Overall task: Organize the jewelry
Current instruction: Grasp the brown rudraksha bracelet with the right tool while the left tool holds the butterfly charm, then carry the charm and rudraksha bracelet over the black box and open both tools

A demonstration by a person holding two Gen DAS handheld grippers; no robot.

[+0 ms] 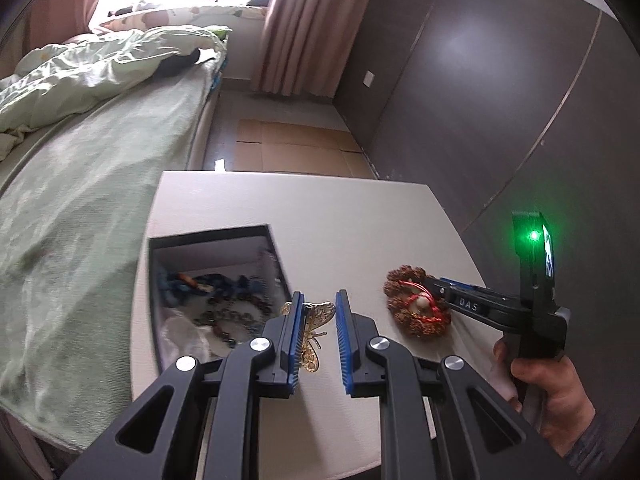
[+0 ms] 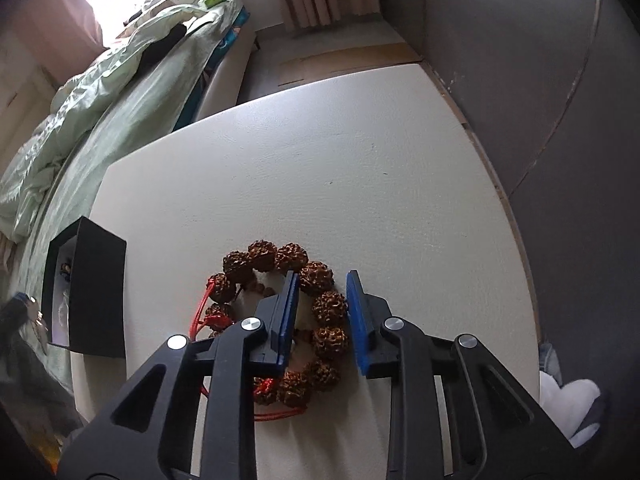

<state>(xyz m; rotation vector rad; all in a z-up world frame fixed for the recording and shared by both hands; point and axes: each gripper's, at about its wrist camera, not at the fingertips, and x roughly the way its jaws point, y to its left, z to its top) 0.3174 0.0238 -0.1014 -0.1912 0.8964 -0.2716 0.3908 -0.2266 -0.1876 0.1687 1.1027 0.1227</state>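
The ring of big, bumpy brown beads with a red cord (image 2: 308,320) lies flat on the white desk (image 2: 360,160), near the desk's front edge and closer to its right side; it has not been lifted yet. The right gripper (image 2: 322,320) points down at it; one blue pad (image 2: 286,320) sits inside the ring and the other (image 2: 358,320) sits just outside, so the right side of the ring is between them; the pads look close to the beads, but a thin gap shows on each side, so I judge they are not squeezing yet. In the left wrist view a bare hand (image 1: 552,392) holds that tool.

The flat gold butterfly-shaped piece of metal (image 1: 312,332) is up in the air at the left gripper (image 1: 318,344); it hangs against the left blue pad (image 1: 294,344), and a clear gap shows on the other side, so I cannot tell if the tongs really pinch it. It hangs just beside the near right corner of the open black box with a white inside (image 1: 256,236).

That box stands by the desk's left edge; blue beads and dark chains (image 1: 224,304) already lie in it.

So some of the job looks done; the butterfly and the bead ring still have to go in. The rest of the desk looks bare.
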